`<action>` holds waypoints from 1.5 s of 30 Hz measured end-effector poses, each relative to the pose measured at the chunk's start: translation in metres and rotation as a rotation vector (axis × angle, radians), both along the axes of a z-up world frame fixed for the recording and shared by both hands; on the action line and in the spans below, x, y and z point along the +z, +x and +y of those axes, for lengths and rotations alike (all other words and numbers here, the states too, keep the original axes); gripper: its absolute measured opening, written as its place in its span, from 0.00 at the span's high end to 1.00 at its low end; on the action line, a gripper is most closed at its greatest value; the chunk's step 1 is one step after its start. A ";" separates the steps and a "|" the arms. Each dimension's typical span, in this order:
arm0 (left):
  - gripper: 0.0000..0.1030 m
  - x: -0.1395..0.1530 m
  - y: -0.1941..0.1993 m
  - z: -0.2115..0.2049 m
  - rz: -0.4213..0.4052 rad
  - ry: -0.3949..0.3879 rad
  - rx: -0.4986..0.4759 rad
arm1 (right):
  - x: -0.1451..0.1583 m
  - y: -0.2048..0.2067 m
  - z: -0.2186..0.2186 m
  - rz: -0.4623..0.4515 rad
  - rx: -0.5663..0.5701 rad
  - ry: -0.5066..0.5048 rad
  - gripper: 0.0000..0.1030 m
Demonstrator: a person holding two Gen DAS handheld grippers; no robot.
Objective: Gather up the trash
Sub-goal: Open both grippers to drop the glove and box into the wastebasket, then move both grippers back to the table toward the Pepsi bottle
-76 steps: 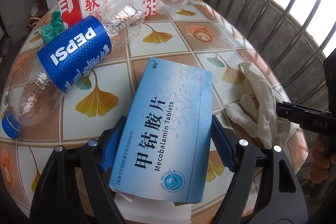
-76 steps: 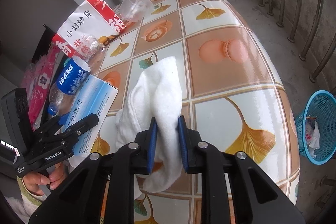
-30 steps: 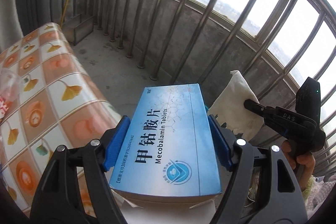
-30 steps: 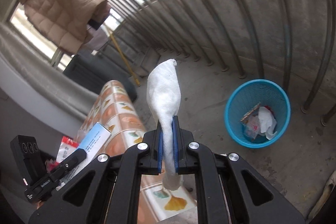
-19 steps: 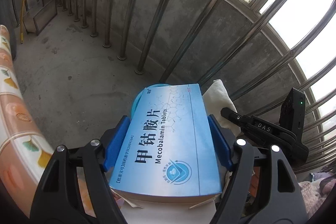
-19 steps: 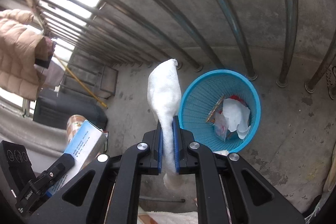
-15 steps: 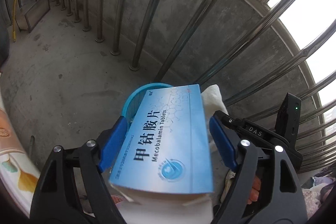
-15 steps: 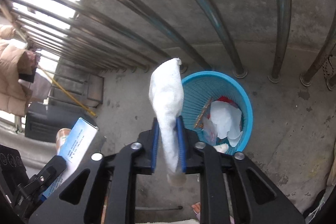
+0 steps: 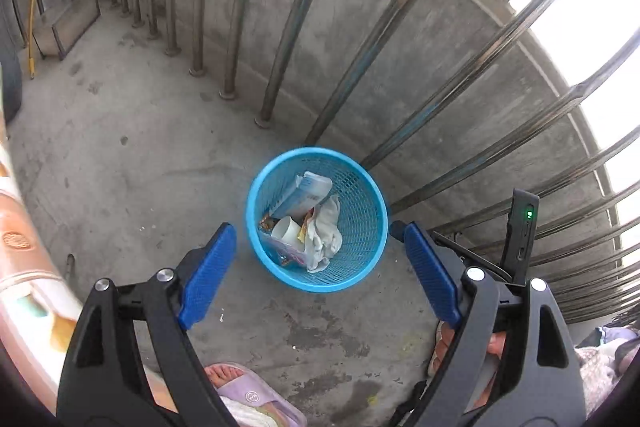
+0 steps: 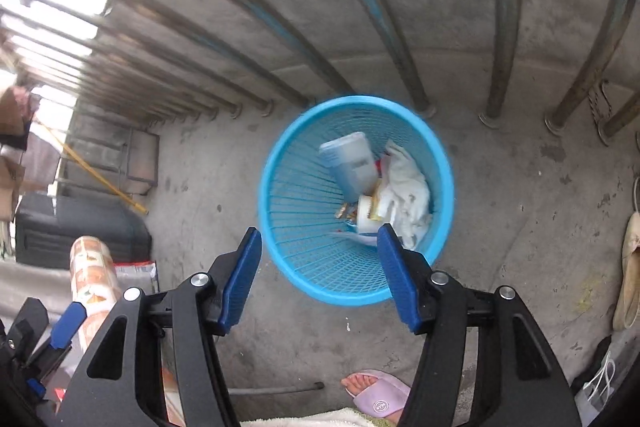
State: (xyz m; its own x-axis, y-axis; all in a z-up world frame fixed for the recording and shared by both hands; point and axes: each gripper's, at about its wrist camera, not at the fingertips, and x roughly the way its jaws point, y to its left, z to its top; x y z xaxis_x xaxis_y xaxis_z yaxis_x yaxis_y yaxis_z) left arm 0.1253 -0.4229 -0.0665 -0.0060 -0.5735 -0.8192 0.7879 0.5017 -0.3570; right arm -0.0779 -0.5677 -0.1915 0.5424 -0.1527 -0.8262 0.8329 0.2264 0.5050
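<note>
A blue mesh waste basket [image 9: 362, 227] [image 10: 288, 211] stands on the concrete floor by the railing. Inside it lie the blue tablet box [image 9: 302, 195] [image 10: 350, 163], the white cloth [image 9: 326, 233] [image 10: 408, 191] and a paper cup [image 9: 285, 229]. My left gripper [image 9: 320, 267] hangs open above the basket with nothing between its blue pads. My right gripper [image 10: 320, 275] is also above the basket, its jaws opening and empty. The right gripper's black body [image 9: 520, 239] shows at the right of the left wrist view.
Metal railing bars [image 9: 288, 19] stand just behind the basket. The tiled table edge [image 9: 24, 255] [image 10: 94, 267] is at the left. A foot in a lilac slipper [image 9: 248, 393] [image 10: 378, 389] is below. A dustpan with yellow handle [image 10: 132, 163] leans at the left.
Both hands dropped over the basket. The left gripper let go of the tablet box and the right gripper let go of the white cloth; both now lie in the basket.
</note>
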 end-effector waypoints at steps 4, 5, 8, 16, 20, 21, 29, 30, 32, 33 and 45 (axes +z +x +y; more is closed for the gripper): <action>0.21 0.035 -0.010 0.051 -0.075 -0.066 0.031 | 0.044 0.019 0.029 -0.015 0.126 -0.106 0.37; 0.21 0.042 -0.013 0.066 -0.104 -0.079 0.045 | 0.055 0.026 0.038 -0.018 0.168 -0.127 0.37; 0.21 0.061 -0.023 0.110 -0.185 -0.111 0.089 | 0.082 0.042 0.065 -0.037 0.289 -0.176 0.37; 0.21 0.094 -0.041 0.250 -0.374 -0.154 0.277 | 0.136 0.091 0.155 -0.091 0.612 -0.223 0.37; 0.21 0.096 -0.040 0.322 -0.432 -0.119 0.407 | 0.149 0.120 0.206 -0.106 0.749 -0.200 0.37; 0.21 0.095 -0.039 0.342 -0.438 -0.111 0.449 | 0.149 0.127 0.218 -0.111 0.780 -0.185 0.37; 0.21 0.093 -0.027 0.516 -0.420 -0.073 0.851 | 0.141 0.184 0.335 -0.116 1.058 -0.061 0.37; 0.21 0.093 -0.024 0.534 -0.420 -0.068 0.898 | 0.138 0.191 0.346 -0.115 1.086 -0.049 0.37; 0.21 0.094 -0.020 0.568 -0.427 -0.067 0.984 | 0.137 0.203 0.372 -0.110 1.143 -0.033 0.37; 0.21 0.094 -0.016 0.582 -0.427 -0.067 1.012 | 0.138 0.206 0.386 -0.108 1.168 -0.028 0.37; 0.21 0.042 0.009 0.608 -0.172 -0.118 0.912 | 0.140 0.230 0.451 -0.089 1.289 0.016 0.37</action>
State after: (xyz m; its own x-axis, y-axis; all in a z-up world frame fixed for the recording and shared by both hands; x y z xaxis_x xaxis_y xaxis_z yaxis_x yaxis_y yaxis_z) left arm 0.1348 0.1852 -0.0247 0.6031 -0.3762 -0.7034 0.1540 0.9201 -0.3601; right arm 0.1524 -0.1164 -0.0515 0.3433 0.5284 -0.7765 -0.0176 0.8302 0.5571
